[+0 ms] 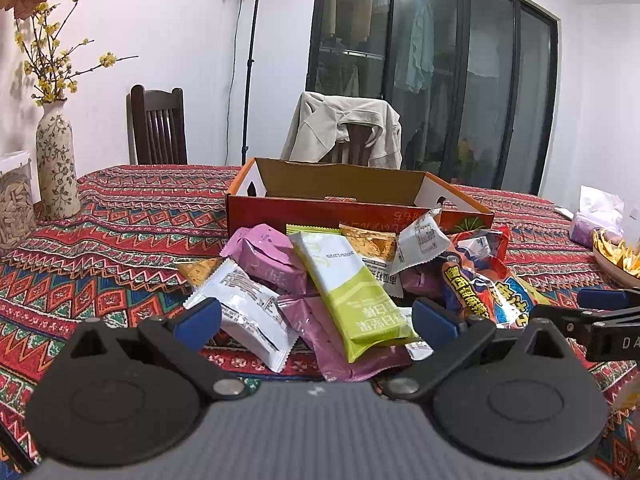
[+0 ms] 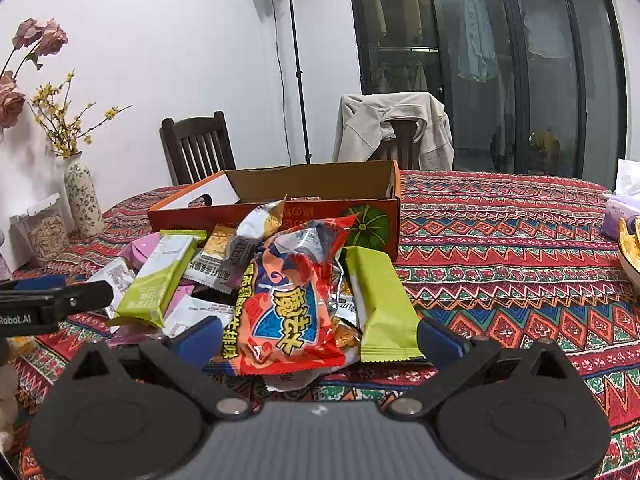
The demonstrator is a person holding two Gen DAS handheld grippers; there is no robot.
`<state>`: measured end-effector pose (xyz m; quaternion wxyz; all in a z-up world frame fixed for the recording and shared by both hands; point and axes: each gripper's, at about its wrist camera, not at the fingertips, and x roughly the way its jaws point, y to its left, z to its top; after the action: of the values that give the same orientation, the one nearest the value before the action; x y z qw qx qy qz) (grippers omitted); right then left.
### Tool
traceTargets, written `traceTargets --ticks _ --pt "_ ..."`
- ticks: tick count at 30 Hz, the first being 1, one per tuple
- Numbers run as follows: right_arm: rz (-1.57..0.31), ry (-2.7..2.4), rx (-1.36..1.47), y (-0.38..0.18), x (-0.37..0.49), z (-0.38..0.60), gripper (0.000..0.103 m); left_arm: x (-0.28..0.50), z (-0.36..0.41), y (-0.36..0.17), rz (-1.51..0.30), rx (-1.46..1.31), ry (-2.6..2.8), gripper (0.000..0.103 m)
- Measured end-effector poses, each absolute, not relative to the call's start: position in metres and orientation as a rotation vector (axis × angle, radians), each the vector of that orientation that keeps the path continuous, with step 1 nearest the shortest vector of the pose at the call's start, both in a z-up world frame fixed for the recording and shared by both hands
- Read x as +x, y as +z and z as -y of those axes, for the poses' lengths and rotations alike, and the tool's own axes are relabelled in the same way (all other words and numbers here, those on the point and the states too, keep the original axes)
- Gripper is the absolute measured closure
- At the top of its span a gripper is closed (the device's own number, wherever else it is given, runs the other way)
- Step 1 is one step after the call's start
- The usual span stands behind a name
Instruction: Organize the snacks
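A heap of snack packets lies on the patterned tablecloth in front of an open orange cardboard box (image 1: 340,204) (image 2: 280,216). In the left wrist view a green-and-white bar (image 1: 352,292), pink packets (image 1: 268,256) and a white packet (image 1: 248,312) lie between and beyond my open left gripper (image 1: 316,320), which holds nothing. In the right wrist view a red-and-blue bag (image 2: 292,308) and a green packet (image 2: 380,304) sit between the blue pads of my open right gripper (image 2: 320,340), untouched. Each gripper shows at the edge of the other's view.
A flowered vase (image 1: 56,160) and a clear jar of sticks (image 1: 14,204) stand at the left. A tissue pack (image 1: 596,216) and a bowl of chips (image 1: 616,256) sit at the right. Two chairs, one draped with a jacket (image 1: 344,128), stand behind the table.
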<state>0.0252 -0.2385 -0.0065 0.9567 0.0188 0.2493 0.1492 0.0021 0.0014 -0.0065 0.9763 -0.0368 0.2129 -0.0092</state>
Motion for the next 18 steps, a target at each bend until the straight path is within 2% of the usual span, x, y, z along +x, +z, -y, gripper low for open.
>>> traceTargets --ticks 18 --pt "-0.509 0.299 0.046 -0.0065 0.0268 0.2404 0.000 0.0023 -0.0025 -0.0071 -0.428 -0.078 -0.019 0.000"
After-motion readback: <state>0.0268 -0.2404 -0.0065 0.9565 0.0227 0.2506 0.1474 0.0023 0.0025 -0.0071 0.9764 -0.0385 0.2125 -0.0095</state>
